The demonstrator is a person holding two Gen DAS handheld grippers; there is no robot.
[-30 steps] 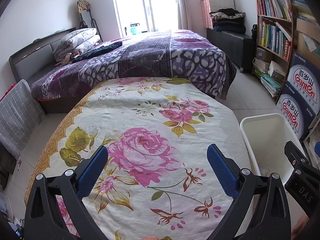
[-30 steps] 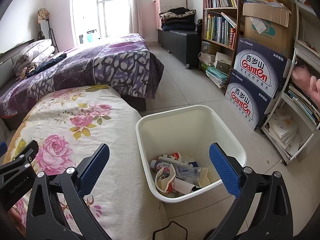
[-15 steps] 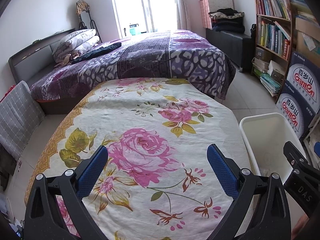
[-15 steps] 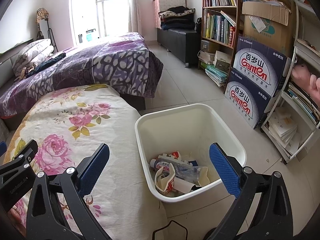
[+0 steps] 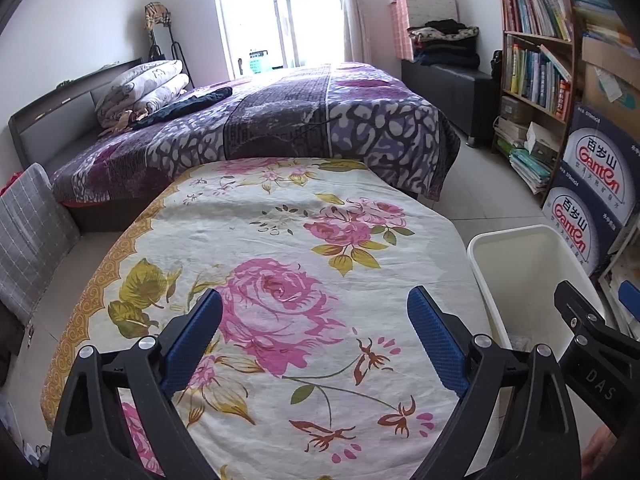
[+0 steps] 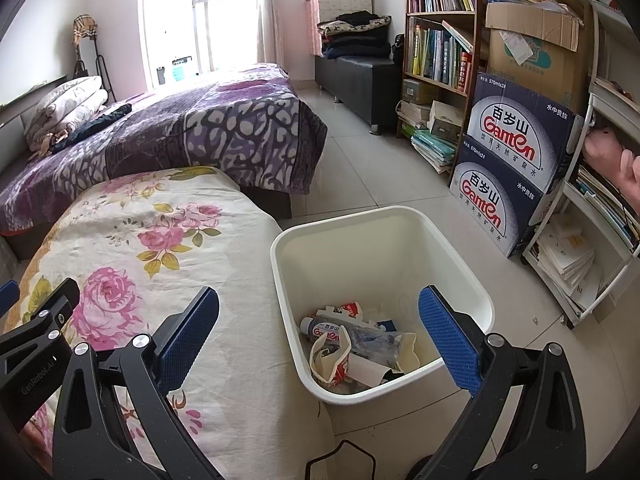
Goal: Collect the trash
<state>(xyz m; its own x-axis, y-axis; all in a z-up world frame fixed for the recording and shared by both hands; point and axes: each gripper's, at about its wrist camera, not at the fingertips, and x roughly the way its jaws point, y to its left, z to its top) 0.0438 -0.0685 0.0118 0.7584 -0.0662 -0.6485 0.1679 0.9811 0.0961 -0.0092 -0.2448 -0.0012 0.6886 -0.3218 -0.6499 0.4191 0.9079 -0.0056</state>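
Since the earlier frames, only your left gripper (image 5: 314, 336) differs: its jaws have just been closing slightly, still wide, with nothing between them above the floral-covered table (image 5: 256, 240). Your right gripper (image 6: 318, 336) gapes equally wide and empty over the white bin (image 6: 472, 280), which stands on the tiled floor (image 6: 360, 168) just beside the table and holds the trash (image 6: 352, 340). Beyond: one bed (image 6: 224, 120), two stacked Ganten cartons (image 6: 516, 140), one bookshelf (image 6: 440, 20).
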